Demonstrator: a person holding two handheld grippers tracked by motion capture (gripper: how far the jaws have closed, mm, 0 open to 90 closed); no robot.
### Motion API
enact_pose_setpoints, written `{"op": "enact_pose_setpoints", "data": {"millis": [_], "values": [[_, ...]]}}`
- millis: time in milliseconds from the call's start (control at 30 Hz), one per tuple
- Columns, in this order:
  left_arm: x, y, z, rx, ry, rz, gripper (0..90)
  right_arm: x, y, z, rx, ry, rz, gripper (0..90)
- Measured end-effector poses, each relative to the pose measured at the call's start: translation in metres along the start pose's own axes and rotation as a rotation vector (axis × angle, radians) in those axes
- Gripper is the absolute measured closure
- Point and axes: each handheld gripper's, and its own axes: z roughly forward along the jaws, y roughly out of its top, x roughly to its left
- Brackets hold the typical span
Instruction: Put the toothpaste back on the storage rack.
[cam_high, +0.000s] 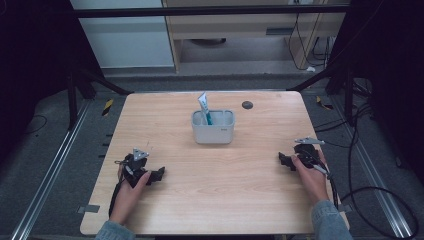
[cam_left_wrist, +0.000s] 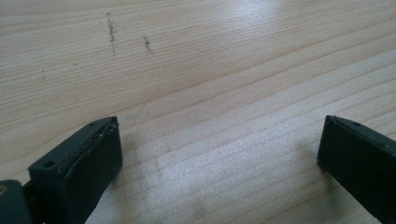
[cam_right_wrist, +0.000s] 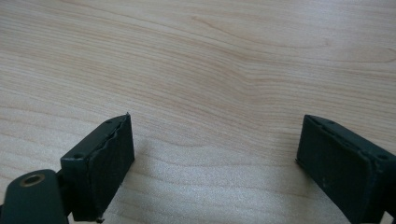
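A grey rectangular holder stands upright near the middle back of the wooden table. A white tube with a teal end leans in its left compartment. My left gripper rests on the table at the front left, open, its jaws pointing right. My right gripper rests at the right side, open, jaws pointing left. In the left gripper view the gripper has bare wood between its jaws. The right gripper view shows the same: the gripper spread wide over bare wood.
A small dark round disc lies near the table's back edge, right of the holder. Black stands and cables run along the floor at both sides. A pale cabinet stands behind the table.
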Motion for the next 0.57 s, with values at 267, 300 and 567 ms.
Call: {"op": "enact_pose_setpoints", "data": {"millis": [267, 300, 567], "values": [[0.000, 0.000, 0.000, 0.000, 0.000, 0.000, 0.0, 0.006, 0.002, 0.003, 0.014, -0.033, 0.004, 5.9], [0.000, 0.000, 0.000, 0.000, 0.000, 0.000, 0.0, 0.007, 0.002, 0.003, 0.015, -0.039, 0.007, 5.4], [0.000, 0.000, 0.000, 0.000, 0.000, 0.000, 0.0, 0.014, -0.002, 0.000, 0.028, -0.123, 0.087, 0.3]]}}
